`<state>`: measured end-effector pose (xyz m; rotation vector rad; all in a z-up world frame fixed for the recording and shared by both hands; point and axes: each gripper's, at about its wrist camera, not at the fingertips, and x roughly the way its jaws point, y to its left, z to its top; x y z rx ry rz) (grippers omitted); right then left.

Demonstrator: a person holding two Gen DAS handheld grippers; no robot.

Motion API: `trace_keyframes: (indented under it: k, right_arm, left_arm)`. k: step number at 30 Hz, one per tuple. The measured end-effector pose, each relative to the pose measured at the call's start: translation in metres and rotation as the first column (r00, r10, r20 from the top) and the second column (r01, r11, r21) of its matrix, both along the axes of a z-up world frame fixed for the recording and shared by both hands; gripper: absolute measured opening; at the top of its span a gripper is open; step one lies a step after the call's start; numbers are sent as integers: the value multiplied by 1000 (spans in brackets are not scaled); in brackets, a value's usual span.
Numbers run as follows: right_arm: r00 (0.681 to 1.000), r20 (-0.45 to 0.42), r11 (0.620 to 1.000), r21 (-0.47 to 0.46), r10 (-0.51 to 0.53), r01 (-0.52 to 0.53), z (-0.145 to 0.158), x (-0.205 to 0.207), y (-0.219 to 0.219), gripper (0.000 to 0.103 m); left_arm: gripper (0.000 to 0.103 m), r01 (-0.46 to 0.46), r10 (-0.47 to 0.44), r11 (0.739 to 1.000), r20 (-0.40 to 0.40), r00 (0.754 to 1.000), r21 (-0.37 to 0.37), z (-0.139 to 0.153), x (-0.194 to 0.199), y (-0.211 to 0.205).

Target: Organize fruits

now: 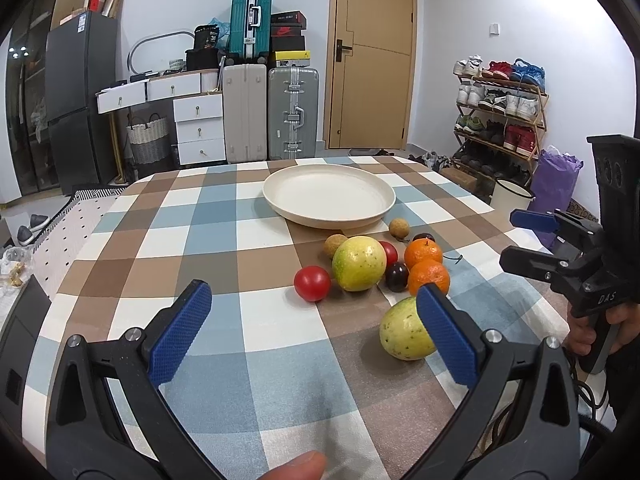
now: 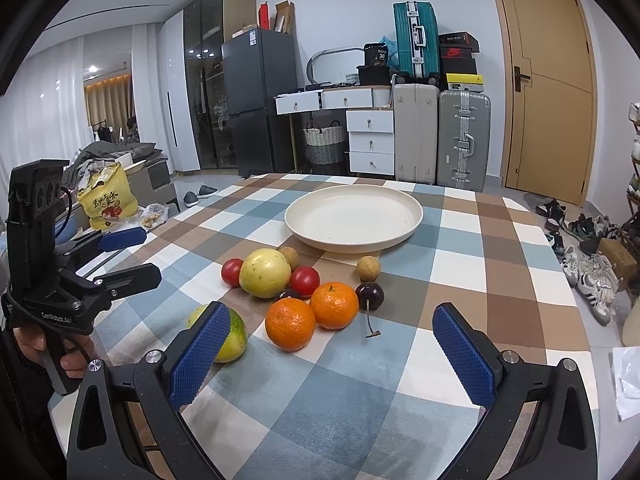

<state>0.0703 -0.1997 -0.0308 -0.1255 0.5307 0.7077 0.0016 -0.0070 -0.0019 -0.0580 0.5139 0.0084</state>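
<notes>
Left wrist view: left gripper [image 1: 314,320] fingers spread wide, empty, above the tablecloth [image 1: 224,216]. Right gripper [image 2: 332,344] likewise wide apart, empty, near the fruit [image 2: 290,323]; plate [image 2: 412,220] bare.

On the table [image 2: 500,280] the plate [image 2: 353,216] sits toward the far edge, nothing in it. Before it the fruits cluster: two longans [image 2: 368,268] nearest its rim, then tomatoes [image 2: 305,281], a passion fruit [image 2: 265,273] and cherries [image 2: 369,296], two mandarins [image 2: 334,305] touching nearer, another passion fruit [image 1: 404,330] closest to the near edge.

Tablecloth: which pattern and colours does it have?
Tablecloth: checked in blue, brown and white, clearest in the right wrist view.
</notes>
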Motion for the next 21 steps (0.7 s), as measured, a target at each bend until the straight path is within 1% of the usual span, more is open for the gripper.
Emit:
trace_keyframes:
  k: [4, 10, 12, 14, 19, 21]
  right_arm:
    - [1000, -10, 1000, -6, -8, 8, -1, 2, 1, 103]
    - [999, -29, 999, -22, -27, 26, -3, 7, 2, 103]
    - [998, -37, 998, -50, -40, 38, -5, 10, 5, 103]
    - [997, -60, 993, -103, -57, 50, -10, 14, 11, 103]
    - [994, -86, 984, -172, -67, 51, -17, 17, 20, 103]
    - [991, -110, 981, -188, -72, 51, -20, 20, 22, 103]
  left_arm:
    - [102, 3, -3, 1000, -2, 1000, -4, 0, 0, 0]
    - [102, 32, -32, 999, -5, 999, -3, 2, 0, 0]
    - [102, 34, -34, 999, -8, 999, 4, 2, 0, 0]
    - [102, 40, -40, 999, -17, 999, 2, 2, 2, 1]
    - [102, 48, -50, 999, -80, 996, -18, -5, 12, 2]
    - [102, 56, -58, 998, -98, 994, -23, -8, 14, 0]
